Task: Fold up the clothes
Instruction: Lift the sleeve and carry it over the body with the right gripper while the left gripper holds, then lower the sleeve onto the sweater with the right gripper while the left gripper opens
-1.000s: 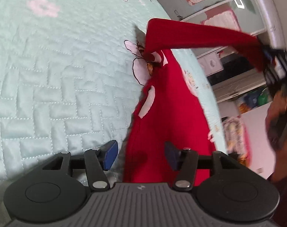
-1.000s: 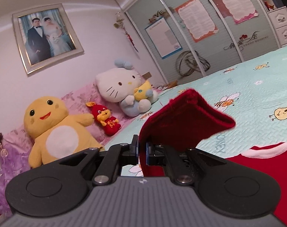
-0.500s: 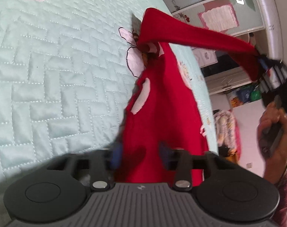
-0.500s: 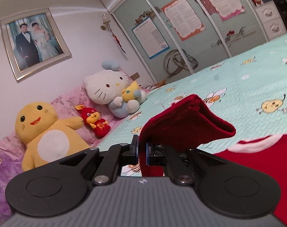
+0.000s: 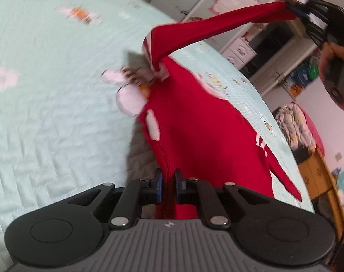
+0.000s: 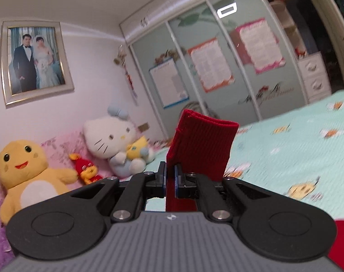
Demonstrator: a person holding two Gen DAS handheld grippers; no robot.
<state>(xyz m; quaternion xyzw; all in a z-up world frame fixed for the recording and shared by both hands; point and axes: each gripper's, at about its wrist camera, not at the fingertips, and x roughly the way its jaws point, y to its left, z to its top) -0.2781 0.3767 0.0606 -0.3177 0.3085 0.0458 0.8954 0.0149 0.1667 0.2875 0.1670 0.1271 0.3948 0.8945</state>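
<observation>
A red sweater [image 5: 201,122] with white patches lies on the mint quilted bedspread [image 5: 47,90]. My left gripper [image 5: 168,180] is shut on the sweater's near hem edge. My right gripper [image 6: 170,178] is shut on the ribbed red sleeve cuff [image 6: 203,145], which stands up above the fingers. In the left wrist view the right gripper [image 5: 307,11] holds the sleeve [image 5: 217,29] stretched up and to the right, above the bed. The other sleeve [image 5: 282,176] trails to the right near the bed's edge.
Plush toys, a yellow one [image 6: 29,179] and a white cat [image 6: 113,136], sit along the pink headboard side. A wardrobe with sliding doors [image 6: 217,68] stands beyond the bed. The bed's right edge [image 5: 292,158] drops to a wooden cabinet [image 5: 316,176].
My left gripper closed on the sweater's hem; it was open a second ago. My right gripper lifted the sleeve higher and turned, so the cuff now stands upright.
</observation>
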